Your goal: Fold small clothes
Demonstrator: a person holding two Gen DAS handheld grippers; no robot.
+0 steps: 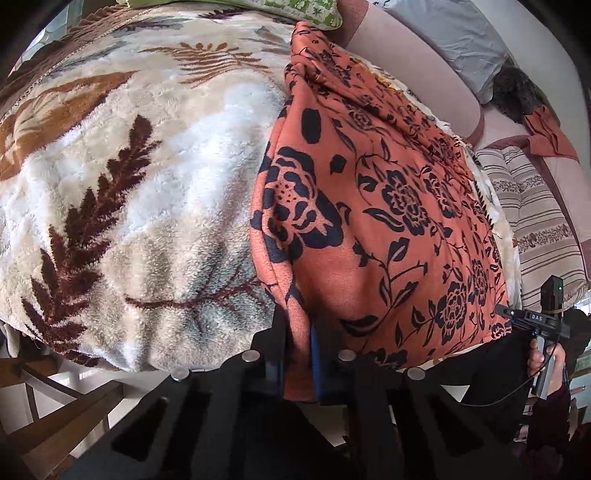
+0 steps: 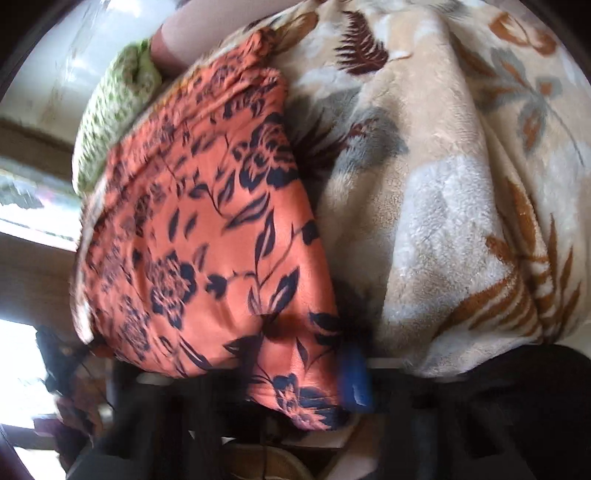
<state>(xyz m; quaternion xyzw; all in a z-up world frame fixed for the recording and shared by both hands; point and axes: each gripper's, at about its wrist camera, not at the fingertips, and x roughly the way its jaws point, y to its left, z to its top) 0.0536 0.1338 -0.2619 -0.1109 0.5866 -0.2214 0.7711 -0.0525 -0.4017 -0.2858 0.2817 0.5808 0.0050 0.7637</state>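
Note:
An orange cloth with a dark navy flower print [image 1: 376, 206] lies spread on a fluffy cream blanket with brown leaf patterns [image 1: 122, 177]. My left gripper [image 1: 297, 354] is shut on the cloth's near left corner, the fabric pinched between its blue pads. In the right wrist view, which is blurred, the same cloth [image 2: 192, 240] lies to the left on the blanket [image 2: 461, 203]. My right gripper [image 2: 314, 384] is shut on its near corner, with one blue pad [image 2: 354, 376] showing beside the fabric. The right gripper also shows in the left wrist view [image 1: 543, 332], held by a hand.
A green patterned pillow [image 1: 295, 9] and a grey pillow [image 1: 454, 37] lie at the far end. A striped cushion [image 1: 535, 221] lies at the right beside a pinkish headboard [image 1: 413, 70]. A wooden frame [image 1: 55, 402] stands below the blanket's left edge.

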